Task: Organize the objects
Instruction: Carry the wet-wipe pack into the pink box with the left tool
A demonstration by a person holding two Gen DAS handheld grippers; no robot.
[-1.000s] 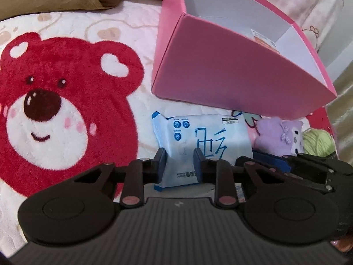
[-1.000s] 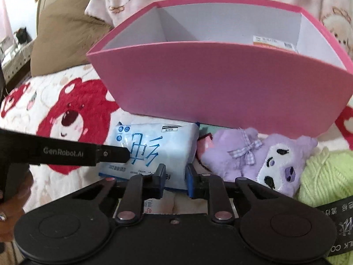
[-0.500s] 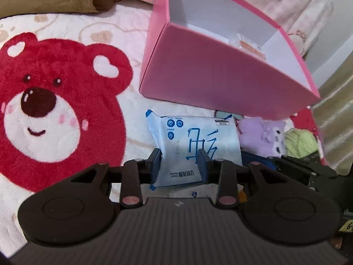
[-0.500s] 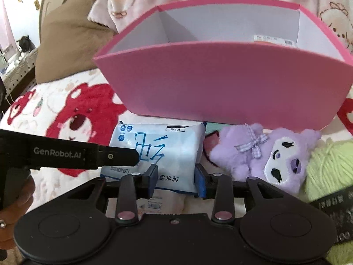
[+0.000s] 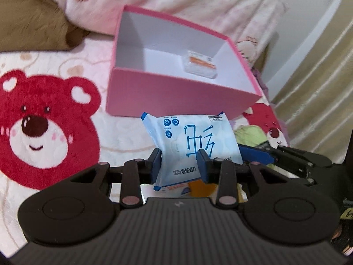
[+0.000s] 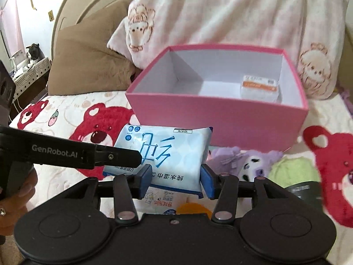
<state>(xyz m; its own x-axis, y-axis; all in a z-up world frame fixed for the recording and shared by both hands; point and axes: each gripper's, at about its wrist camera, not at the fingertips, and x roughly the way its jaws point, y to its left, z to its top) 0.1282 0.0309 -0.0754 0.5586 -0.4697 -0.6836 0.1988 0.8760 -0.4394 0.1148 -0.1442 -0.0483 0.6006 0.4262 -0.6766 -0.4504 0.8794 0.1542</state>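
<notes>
While left tool (image 5: 179, 161) grips wipes (image 5: 194, 137), right tool (image 6: 175, 176) opens around them, near pink box (image 5: 176, 97)

Left hand-held gripper (image 5: 179, 164) clamped; right hand-held gripper (image 6: 175, 180) opening.

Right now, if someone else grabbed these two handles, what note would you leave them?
Left tongs: clamped on the blue wipes pack, held in front of the pink box.
Right tongs: opening, same pack between them.
Done: one small white packet is in the box.
Left: wipes pack, purple plush and green yarn, all outside the box.
</notes>
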